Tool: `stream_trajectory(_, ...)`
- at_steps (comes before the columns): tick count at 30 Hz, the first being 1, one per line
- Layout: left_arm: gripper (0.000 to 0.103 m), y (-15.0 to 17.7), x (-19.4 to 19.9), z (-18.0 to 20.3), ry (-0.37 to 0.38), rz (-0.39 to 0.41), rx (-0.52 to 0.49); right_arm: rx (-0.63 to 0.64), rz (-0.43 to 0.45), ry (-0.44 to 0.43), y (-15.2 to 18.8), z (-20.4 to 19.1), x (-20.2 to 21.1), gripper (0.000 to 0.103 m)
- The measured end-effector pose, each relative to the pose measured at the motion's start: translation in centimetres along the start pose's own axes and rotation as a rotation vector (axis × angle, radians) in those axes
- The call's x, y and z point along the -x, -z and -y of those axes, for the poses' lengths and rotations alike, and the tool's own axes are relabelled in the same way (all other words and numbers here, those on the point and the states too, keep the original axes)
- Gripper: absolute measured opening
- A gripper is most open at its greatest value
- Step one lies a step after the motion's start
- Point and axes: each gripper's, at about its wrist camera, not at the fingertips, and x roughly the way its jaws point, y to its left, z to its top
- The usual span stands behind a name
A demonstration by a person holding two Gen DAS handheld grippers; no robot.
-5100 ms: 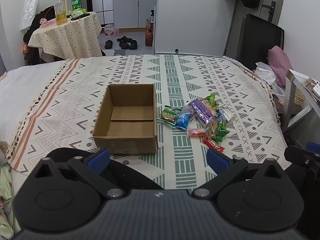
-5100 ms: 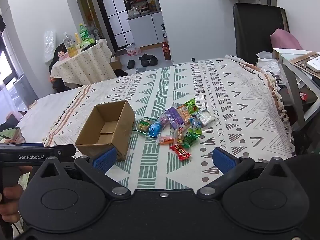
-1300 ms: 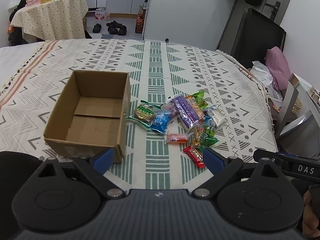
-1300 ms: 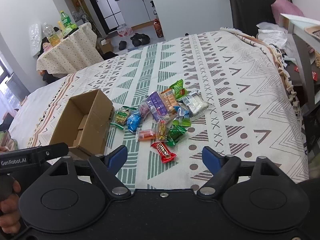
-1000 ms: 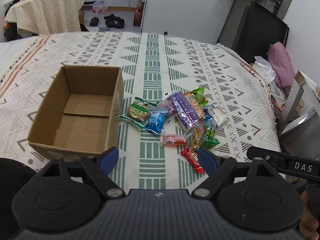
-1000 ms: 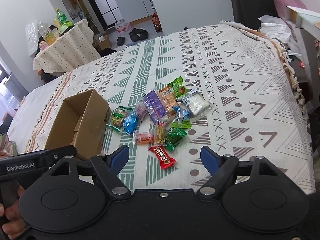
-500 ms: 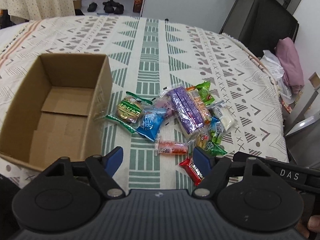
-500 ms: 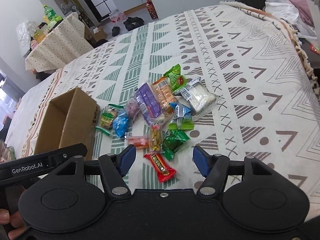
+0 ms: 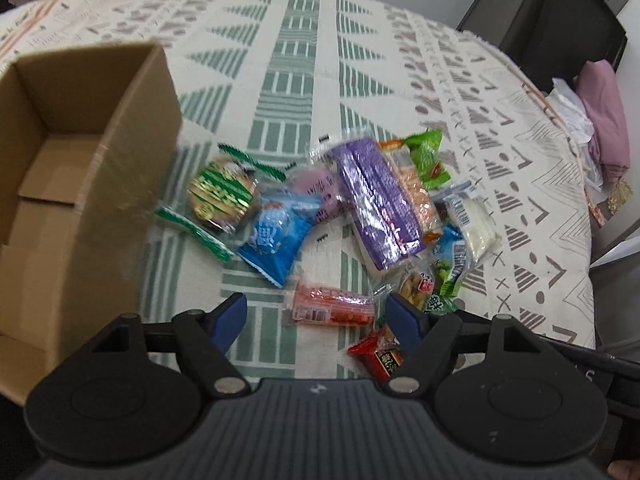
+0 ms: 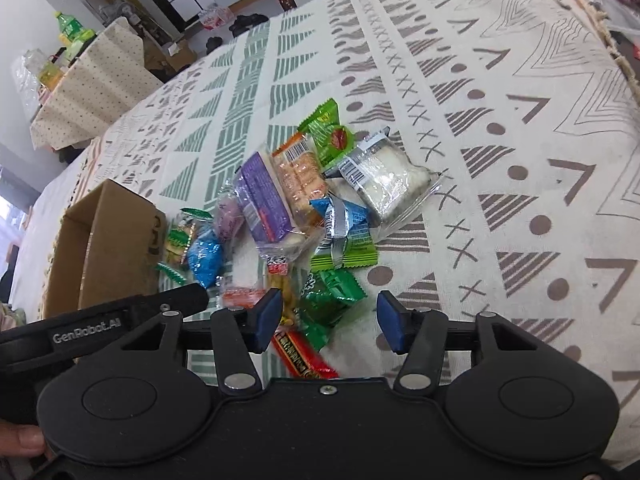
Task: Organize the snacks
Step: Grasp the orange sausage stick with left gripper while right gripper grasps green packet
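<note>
A loose pile of wrapped snacks lies on the patterned cloth (image 9: pixel 304 64), right of an open, empty cardboard box (image 9: pixel 80 152) (image 10: pixel 108 236). It includes a purple packet (image 9: pixel 376 204), a blue packet (image 9: pixel 276 232) and a green-gold biscuit (image 9: pixel 220 196). My left gripper (image 9: pixel 318 316) hovers low over the pile's near edge, open. An orange sausage stick (image 9: pixel 332 306) lies between its blue fingertips, untouched. My right gripper (image 10: pixel 330 318) is open with its jaws closing. A dark green packet (image 10: pixel 328 300) sits between its pads, and a red bar (image 10: pixel 304 356) lies under it.
The left gripper's black body (image 10: pixel 100 320) crosses the right wrist view, just right of the box. A white packet (image 10: pixel 384 180) lies at the pile's right. The cloth's fringed edge (image 10: pixel 616 52) drops off at right. A black chair (image 9: pixel 560 24) and pink fabric (image 9: pixel 604 112) stand beyond.
Both grippers have come down and forward onto the near edge of the snack pile, which now looks much larger. Both pairs of jaws have narrowed, the right more. No snack has moved.
</note>
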Motion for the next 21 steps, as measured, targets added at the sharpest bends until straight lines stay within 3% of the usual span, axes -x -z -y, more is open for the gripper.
stream_trajectory(7, 0.075, -0.1, -3.0, -0.5, 0.006, -0.084, 0.057, 0.000, -0.058, -0.003, -0.6, 0.5, -2.5, 0.049)
stream_trajectory(13, 0.073, -0.2, -3.9, -0.2, -0.023, -0.080, 0.062, 0.004, -0.084, -0.034, -1.0, 1.0, -3.6, 0.048)
stream_trajectory(16, 0.069, -0.2, -4.0, 0.1, -0.044, -0.067, 0.058, -0.010, -0.103, -0.049, -1.1, 1.3, -4.1, 0.046)
stream_trajectory(18, 0.059, -0.1, -3.9, 0.1, -0.043, -0.065, 0.055, -0.004, -0.125, -0.045, -1.0, 1.4, -4.6, 0.044)
stream_trajectory(21, 0.052, 0.0, -3.5, 0.1, -0.046, -0.062, 0.060, 0.017, -0.121, -0.053, -0.9, 1.1, -4.6, 0.035)
